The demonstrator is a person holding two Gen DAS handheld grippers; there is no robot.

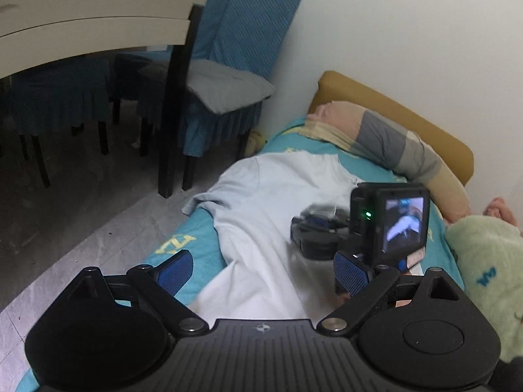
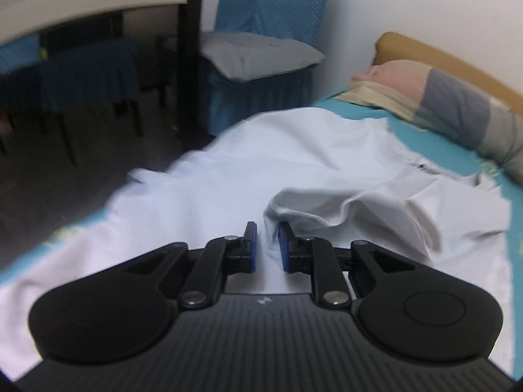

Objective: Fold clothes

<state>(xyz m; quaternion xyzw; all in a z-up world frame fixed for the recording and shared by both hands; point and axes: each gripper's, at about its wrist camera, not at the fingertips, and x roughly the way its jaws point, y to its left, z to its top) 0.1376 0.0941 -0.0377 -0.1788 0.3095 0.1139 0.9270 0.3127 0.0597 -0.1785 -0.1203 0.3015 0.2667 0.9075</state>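
R gripper (image 2: 267,247) is narrow, pinching a shirt (image 2: 294,176) fold near the pillow (image 2: 441,98); thin grip may slip. L gripper (image 1: 261,269) is wide, empty; the hem could sag off the bed (image 1: 202,245).

Shirt (image 2: 228,176) soft matt cloth; sheet (image 1: 183,245) matt cloth.

Left gripper (image 1: 261,272) hovers wide apart over white shirt (image 1: 261,202); right gripper (image 1: 313,228) beyond.

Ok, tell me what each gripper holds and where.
The left gripper holds nothing, wide open. The right gripper pinches a raised fold of the white shirt.
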